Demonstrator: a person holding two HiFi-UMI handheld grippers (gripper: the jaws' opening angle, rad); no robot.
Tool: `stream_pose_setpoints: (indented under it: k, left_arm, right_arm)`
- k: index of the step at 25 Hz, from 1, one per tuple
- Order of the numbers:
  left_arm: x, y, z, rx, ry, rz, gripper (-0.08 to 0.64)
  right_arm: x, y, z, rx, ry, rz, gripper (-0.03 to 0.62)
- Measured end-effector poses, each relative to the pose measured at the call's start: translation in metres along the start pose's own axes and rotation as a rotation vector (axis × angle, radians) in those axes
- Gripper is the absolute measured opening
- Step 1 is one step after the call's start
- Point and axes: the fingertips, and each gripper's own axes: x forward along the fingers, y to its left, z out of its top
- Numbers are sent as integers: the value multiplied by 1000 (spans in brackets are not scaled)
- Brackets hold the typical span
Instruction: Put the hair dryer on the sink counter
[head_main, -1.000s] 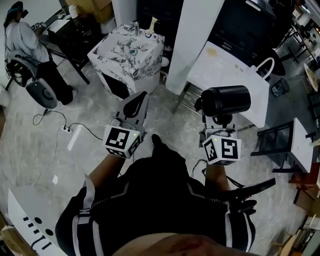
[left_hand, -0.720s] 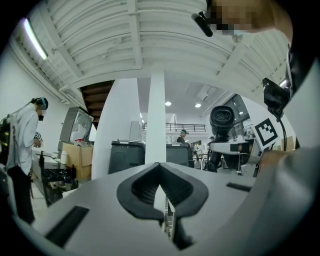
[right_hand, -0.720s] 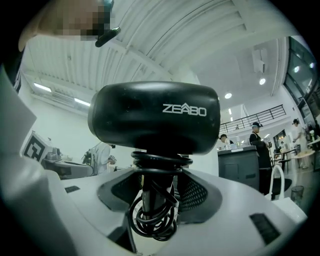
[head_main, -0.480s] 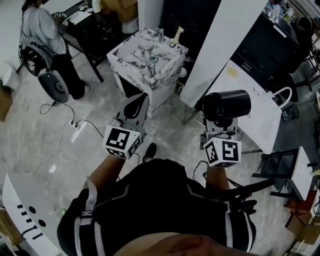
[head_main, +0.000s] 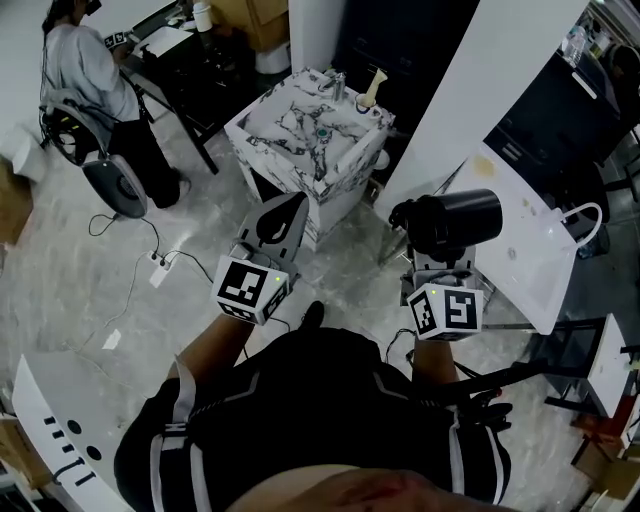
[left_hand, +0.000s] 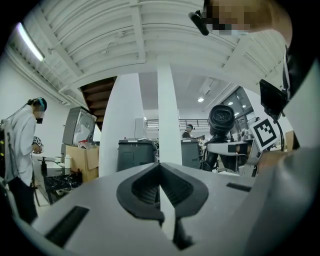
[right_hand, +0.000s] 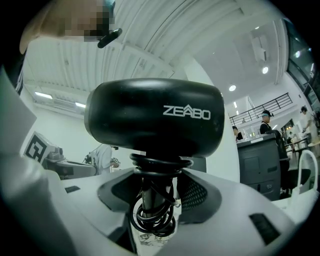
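A black hair dryer (head_main: 452, 222) stands upright in my right gripper (head_main: 440, 262), which is shut on its handle with the cord coiled round it. In the right gripper view the hair dryer (right_hand: 155, 116) fills the middle above the jaws of the right gripper (right_hand: 152, 202). My left gripper (head_main: 281, 221) is shut and holds nothing; in its own view the left gripper (left_hand: 160, 192) has its jaws meeting. The marble sink counter (head_main: 268, 128) with a basin and tap stands ahead on the floor, beyond the left gripper.
A white table (head_main: 520, 230) with a bag handle stands to the right. A white pillar (head_main: 450, 90) rises behind the sink counter. A person in grey (head_main: 75, 60) sits at a dark desk at the far left. A power strip (head_main: 158, 270) with cables lies on the floor.
The view has shifted so the sink counter now lies closer and more centred ahead. Both grippers keep their pose, the right still holding the hair dryer.
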Motion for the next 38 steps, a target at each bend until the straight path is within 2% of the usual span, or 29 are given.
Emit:
stream_pose_setpoints:
  k: [7,15,32,38]
  left_arm:
    - [37,26,-5,-19,3,-9,5]
    - [71,50,-6,21,23,-35,5]
    - [79,88,-8,23,23,-25,5]
    - [95,110,-6,27,-5,-52,5]
  right_arm:
    - [38,-7,-10,13,13,-8,232]
    - [67,-16,-22,42,10,-27,230]
    - [100,0,-21,34,-8,-14,225]
    - [127,9,-21,27,-11,-22,224]
